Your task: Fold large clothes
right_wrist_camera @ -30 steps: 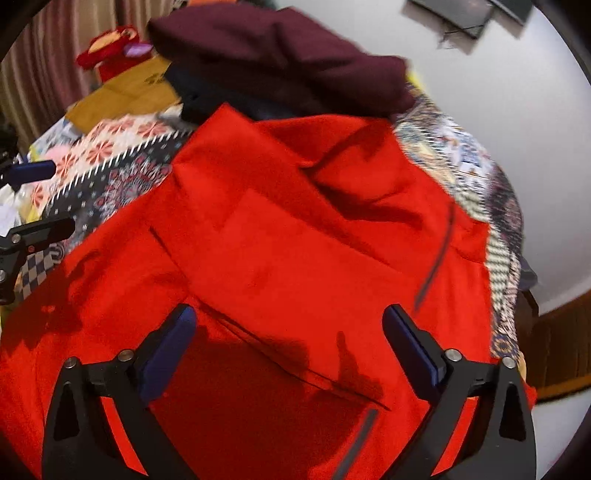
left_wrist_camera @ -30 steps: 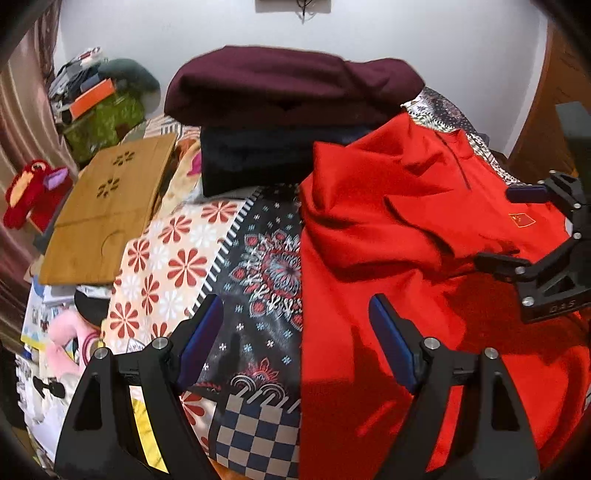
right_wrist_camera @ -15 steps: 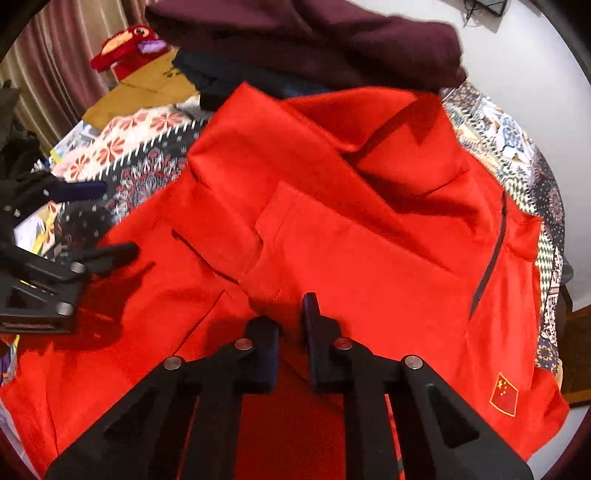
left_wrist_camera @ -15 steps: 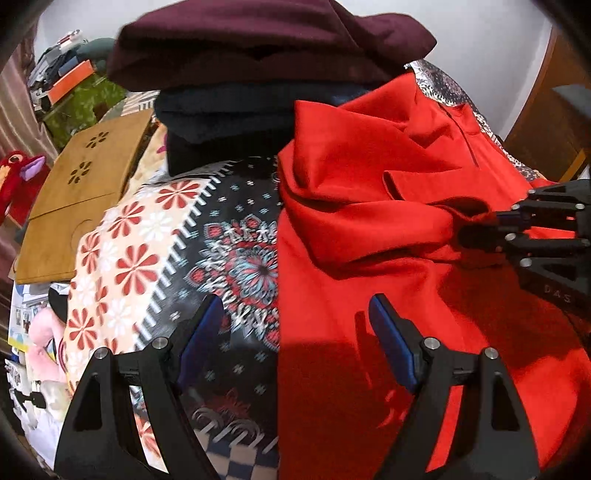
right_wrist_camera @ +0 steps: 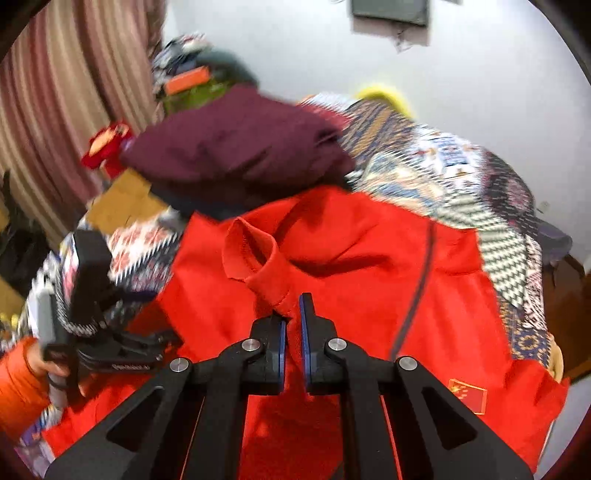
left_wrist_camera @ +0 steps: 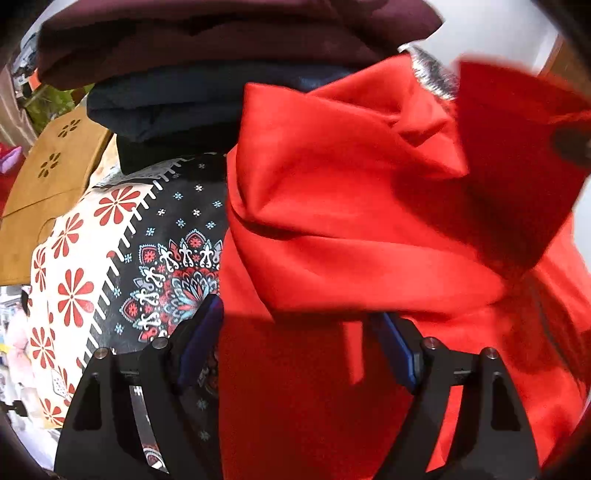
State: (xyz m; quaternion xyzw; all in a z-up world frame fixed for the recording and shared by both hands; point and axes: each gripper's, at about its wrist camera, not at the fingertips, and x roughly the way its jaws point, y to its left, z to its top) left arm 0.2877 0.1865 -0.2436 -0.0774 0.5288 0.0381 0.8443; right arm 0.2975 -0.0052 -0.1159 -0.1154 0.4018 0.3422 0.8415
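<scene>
A large red jacket (left_wrist_camera: 332,221) lies spread on the patterned bedspread (left_wrist_camera: 110,240); it also shows in the right wrist view (right_wrist_camera: 369,266) with a dark zip and a small flag badge. My right gripper (right_wrist_camera: 291,317) is shut on the jacket's sleeve cuff (right_wrist_camera: 266,273) and holds it lifted above the jacket body. In the left wrist view the lifted sleeve (left_wrist_camera: 517,155) hangs blurred at upper right. My left gripper (left_wrist_camera: 299,343) is open and empty, low over the jacket's left edge; it shows at the left of the right wrist view (right_wrist_camera: 110,332).
A stack of folded clothes, maroon on top (left_wrist_camera: 221,33) and dark blue beneath (left_wrist_camera: 166,107), sits on the bed just behind the jacket. A tan perforated board (left_wrist_camera: 48,173) lies at left. Striped curtains (right_wrist_camera: 55,110) and clutter stand at far left.
My right gripper closed on the red sleeve cuff and lifted it up off the jacket. My left gripper moved forward and down toward the jacket's left edge, staying open.
</scene>
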